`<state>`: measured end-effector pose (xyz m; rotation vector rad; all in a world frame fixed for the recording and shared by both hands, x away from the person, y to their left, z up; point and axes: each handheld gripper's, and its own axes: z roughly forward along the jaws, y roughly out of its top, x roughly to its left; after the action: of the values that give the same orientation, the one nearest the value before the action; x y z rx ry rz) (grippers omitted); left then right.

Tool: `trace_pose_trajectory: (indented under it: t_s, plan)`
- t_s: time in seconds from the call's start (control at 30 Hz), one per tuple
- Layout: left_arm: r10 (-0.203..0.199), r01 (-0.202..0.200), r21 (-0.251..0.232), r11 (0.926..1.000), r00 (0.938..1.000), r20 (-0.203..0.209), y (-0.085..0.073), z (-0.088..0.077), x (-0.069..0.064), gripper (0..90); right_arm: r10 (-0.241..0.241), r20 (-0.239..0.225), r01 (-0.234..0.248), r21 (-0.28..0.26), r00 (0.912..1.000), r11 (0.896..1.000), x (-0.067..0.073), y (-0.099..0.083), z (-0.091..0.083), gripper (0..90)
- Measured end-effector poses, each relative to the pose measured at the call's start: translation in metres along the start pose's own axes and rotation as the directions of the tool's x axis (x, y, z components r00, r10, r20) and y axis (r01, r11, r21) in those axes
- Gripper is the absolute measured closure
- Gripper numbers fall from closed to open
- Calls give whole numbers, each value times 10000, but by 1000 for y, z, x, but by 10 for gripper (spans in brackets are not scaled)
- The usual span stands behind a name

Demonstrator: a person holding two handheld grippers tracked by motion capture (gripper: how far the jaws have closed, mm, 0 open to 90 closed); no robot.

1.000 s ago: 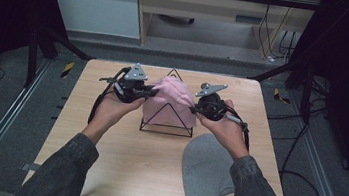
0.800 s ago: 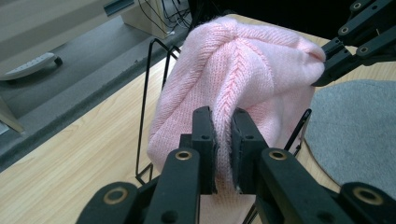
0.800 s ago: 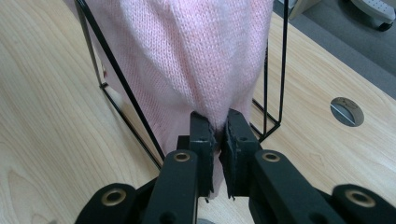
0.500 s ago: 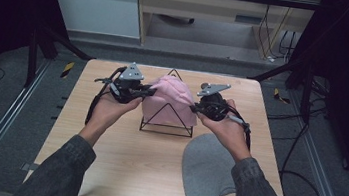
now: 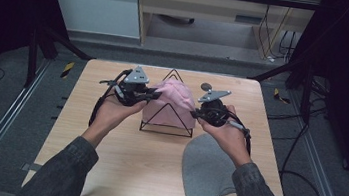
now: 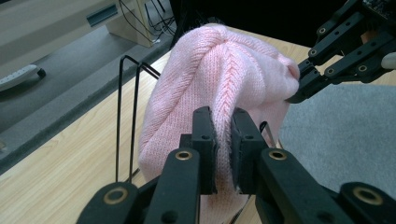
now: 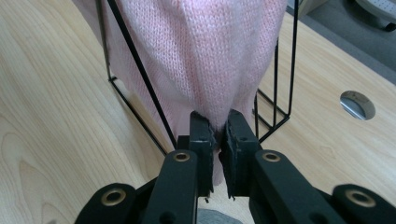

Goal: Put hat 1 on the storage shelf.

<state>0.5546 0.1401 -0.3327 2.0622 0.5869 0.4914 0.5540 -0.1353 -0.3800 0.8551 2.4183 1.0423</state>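
- Pink knitted beanie (image 5: 171, 105) sits draped over a black wire stand (image 5: 166, 127) at the middle of the wooden table (image 5: 118, 166); its crown bulges above the stand's triangular front frame.
- The left gripper (image 5: 155, 94) comes in from the beanie's left side, carried in an upturned left hand (image 5: 112, 113) with the forearm running down to the bottom edge of the high view in a dark grey sleeve (image 5: 60, 174).
- In the left gripper view its jaws are clamped on a fold of the pink knit along the ribbed seam, with fabric pinched flat between the pads (image 6: 210, 144).
- The right gripper (image 5: 193, 113) meets the beanie's right side, held in the right hand (image 5: 226, 132), whose wrist angles inward from the lower right.
- In the right gripper view its jaws are closed on the lower edge of the beanie, just in front of the stand's wires.
- Both hands stand at about the same height, one on either side of the stand, grippers pointing toward each other.
- A grey beanie (image 5: 206, 170) lies flat on the table, near the right forearm and in front of the stand.
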Motion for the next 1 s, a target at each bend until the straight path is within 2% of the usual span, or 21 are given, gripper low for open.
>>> trace_pose_trajectory:
  t_s: [0.27, 0.47, 0.83, 0.9, 1.0]
  plan:
    - [-168, 169, 147, 9997, 9998, -72, -10, 9, 5, 808, -117, 23, 116, 340, 9999, 9994, 2, -3, 11, 836]
    - [3, -1, 291, 9996, 10000, -67, -15, 12, 4, 801, -169, 57, 165, 643, 9998, 9978, 2, -5, 18, 835]
    - [29, -27, 433, 9991, 10000, -41, -15, 13, 2, 792, -51, -9, 51, 716, 10000, 9974, 2, -8, 21, 829]
    - [-53, 55, 400, 9992, 10000, -60, -15, 13, 1, 777, -78, -18, 79, 683, 10000, 9976, 2, -9, 21, 809]
    - [-223, 227, 386, 9990, 9997, -98, -16, 12, 0, 698, -42, 23, 40, 634, 10000, 9980, 3, -9, 19, 718]
